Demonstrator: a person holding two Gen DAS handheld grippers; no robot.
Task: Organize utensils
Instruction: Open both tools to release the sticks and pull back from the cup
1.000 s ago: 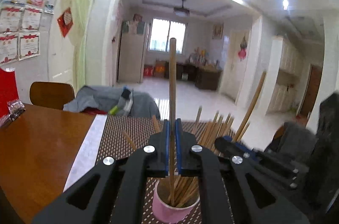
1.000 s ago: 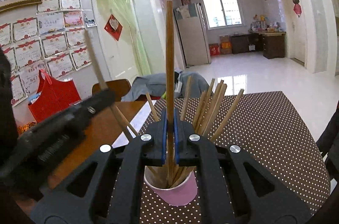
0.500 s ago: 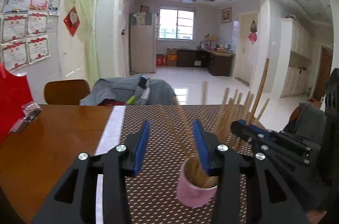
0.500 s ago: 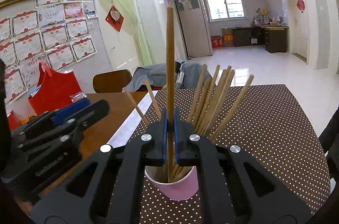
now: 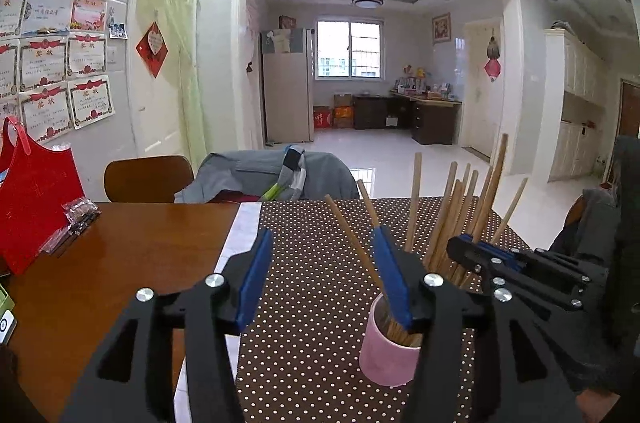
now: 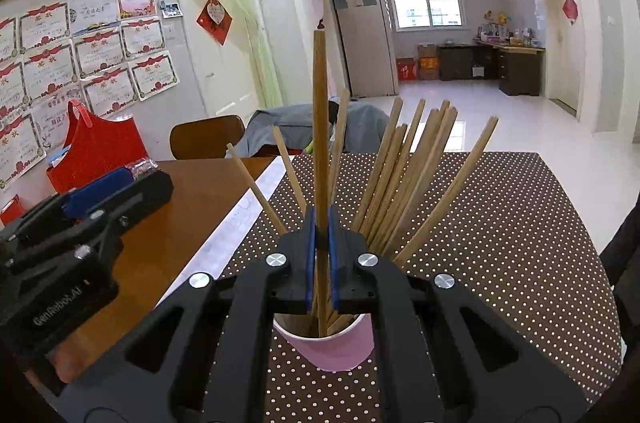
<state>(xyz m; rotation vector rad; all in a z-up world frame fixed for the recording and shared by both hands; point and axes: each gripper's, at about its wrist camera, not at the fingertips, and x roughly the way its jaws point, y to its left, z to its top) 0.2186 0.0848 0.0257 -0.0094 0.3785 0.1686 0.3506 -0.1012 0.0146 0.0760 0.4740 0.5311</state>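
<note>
A pink cup holds several wooden chopsticks and stands on the dotted brown mat. My left gripper is open and empty, drawn back to the left of the cup. My right gripper is shut on one upright chopstick directly above the pink cup, its lower end inside the cup. The other chopsticks fan out in the cup. The right gripper also shows in the left wrist view, and the left gripper in the right wrist view.
The mat lies on a brown wooden table. A red bag and small clear packets sit at the table's left. A wooden chair and a chair draped with grey clothing stand behind the table.
My left gripper has opened, let its chopstick fall into the cup, and drawn back to the left. My right gripper still holds its chopstick upright over the cup.
</note>
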